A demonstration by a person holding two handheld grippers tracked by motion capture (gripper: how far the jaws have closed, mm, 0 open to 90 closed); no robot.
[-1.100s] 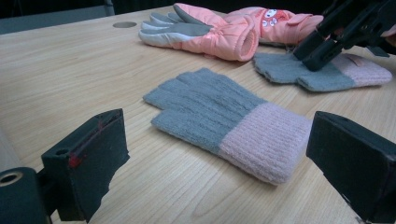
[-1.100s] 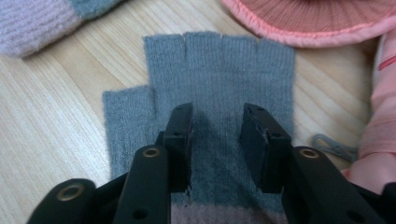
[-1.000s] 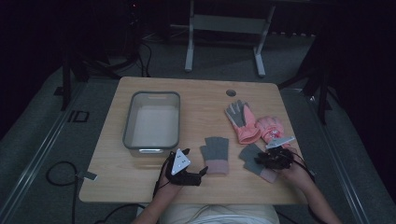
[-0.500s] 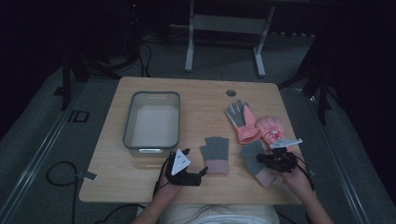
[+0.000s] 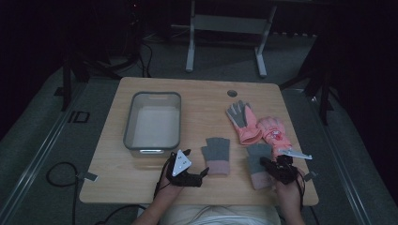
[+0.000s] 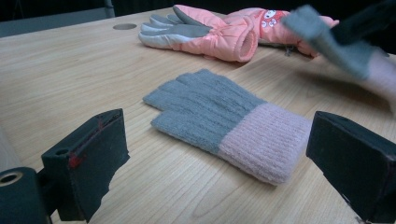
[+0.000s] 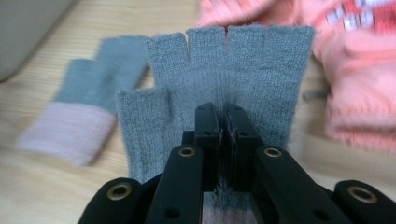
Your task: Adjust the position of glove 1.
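High view: two grey knit gloves with pink cuffs are seen at the near edge of the table (image 5: 141, 187), with a grey bin (image 5: 152, 121) to their left and a pair of pink ski gloves (image 5: 256, 124) beyond them.

The right gripper (image 5: 277, 168) is pressed together on the right-hand knit glove (image 5: 257, 161). In the right gripper view the jaws are seen closed tight on the knit near the cuff, so that the grey fingers (image 7: 224, 70) fan out ahead of the jaws. The grip is taken at the cuff end, probably so that the glove hangs flat and can be carried or laid down without folding. In the left gripper view this glove (image 6: 336, 44) appears raised off the wood and blurred, which suggests it is being lifted.

The left gripper (image 5: 190, 176) is held low, just beside the cuff of the other knit glove (image 5: 216, 154). Its jaws are spread wide, and in the left gripper view the glove (image 6: 224, 121) lies flat on the table between and beyond them, untouched. The gripper seems to be lined up with the pink cuff for the same kind of pinch.

The bin stands empty near the left gripper; whether the gloves are meant for it cannot be told.
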